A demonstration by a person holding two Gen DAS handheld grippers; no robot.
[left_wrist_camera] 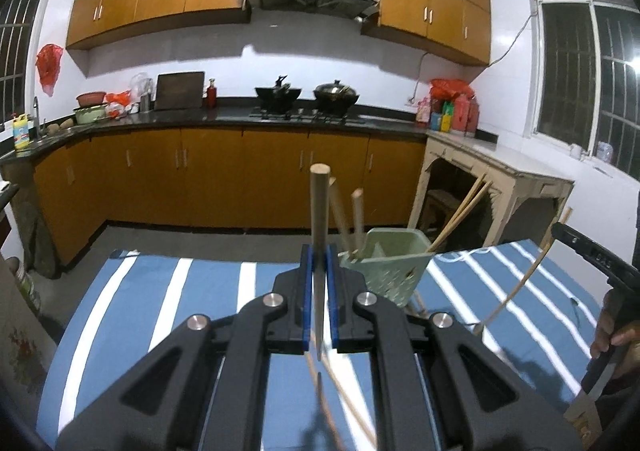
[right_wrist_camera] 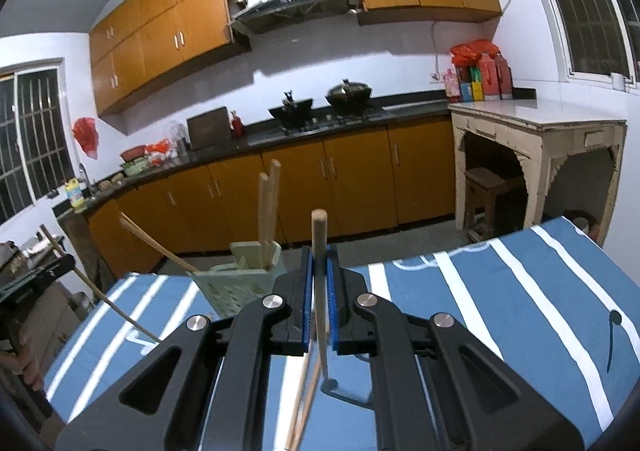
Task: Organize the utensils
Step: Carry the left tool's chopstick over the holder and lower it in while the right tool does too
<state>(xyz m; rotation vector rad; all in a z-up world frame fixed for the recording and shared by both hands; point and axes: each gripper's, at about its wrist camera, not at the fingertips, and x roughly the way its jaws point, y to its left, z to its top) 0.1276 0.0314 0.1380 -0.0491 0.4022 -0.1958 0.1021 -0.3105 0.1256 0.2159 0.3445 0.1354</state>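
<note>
Left gripper (left_wrist_camera: 319, 267) clamped on an upright wooden-ended utensil (left_wrist_camera: 320, 211), above the striped blue cloth (left_wrist_camera: 160, 311). Just right of it, green holder (left_wrist_camera: 384, 263) on the cloth: two handles upright in its near compartment, chopsticks (left_wrist_camera: 460, 217) leaning out right. Far right, only the left view shows the other tool from outside, carrying a thin stick (left_wrist_camera: 520, 283). Right gripper (right_wrist_camera: 319, 275) likewise closed on a wooden-tipped stick (right_wrist_camera: 319, 243); its view alone shows the holder's (right_wrist_camera: 236, 287) opposite face.

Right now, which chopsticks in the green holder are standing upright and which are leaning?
In the green holder, the pair of chopsticks nearest the left gripper stands nearly upright; the other pair leans far out over the opposite rim.
</note>
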